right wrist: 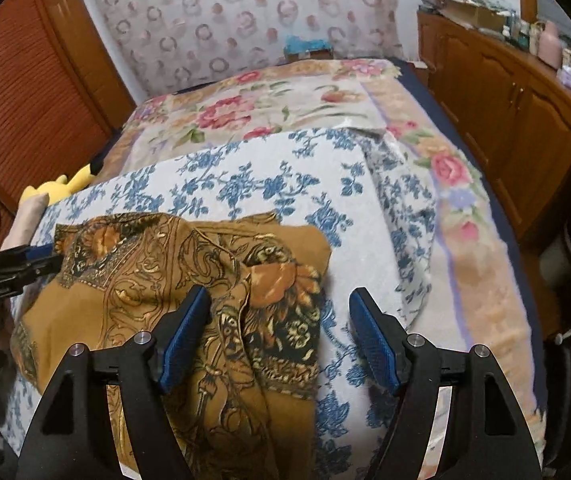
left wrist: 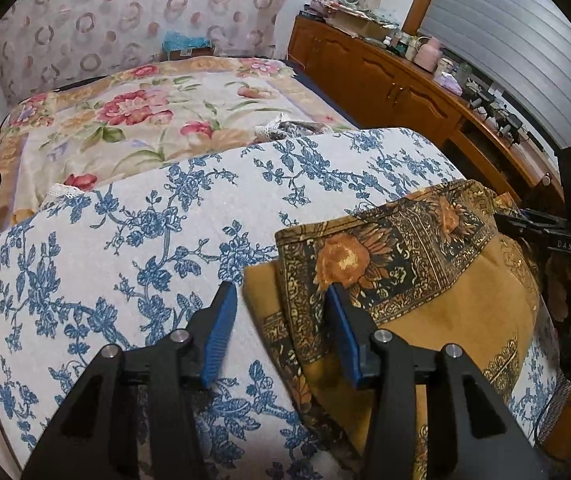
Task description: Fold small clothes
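A mustard-brown cloth with black and gold sunflower borders (left wrist: 425, 300) lies partly folded on a white sheet with blue flowers (left wrist: 125, 248). It also shows in the right wrist view (right wrist: 189, 280), rumpled, on the same sheet (right wrist: 269, 192). My left gripper (left wrist: 281, 300) is open, its jaws either side of the cloth's left edge, holding nothing. My right gripper (right wrist: 279, 308) is open over the cloth's right edge, holding nothing. Each gripper shows at the edge of the other's view: the right one (left wrist: 557, 232) and the left one (right wrist: 13, 268).
The bed carries a floral blanket (left wrist: 145, 120) behind the sheet. A wooden sideboard (left wrist: 385, 80) with clutter runs along the right. A yellow plush toy (right wrist: 61, 184) and a louvred wooden door (right wrist: 25, 92) are at the left. A patterned curtain (right wrist: 225, 20) hangs at the back.
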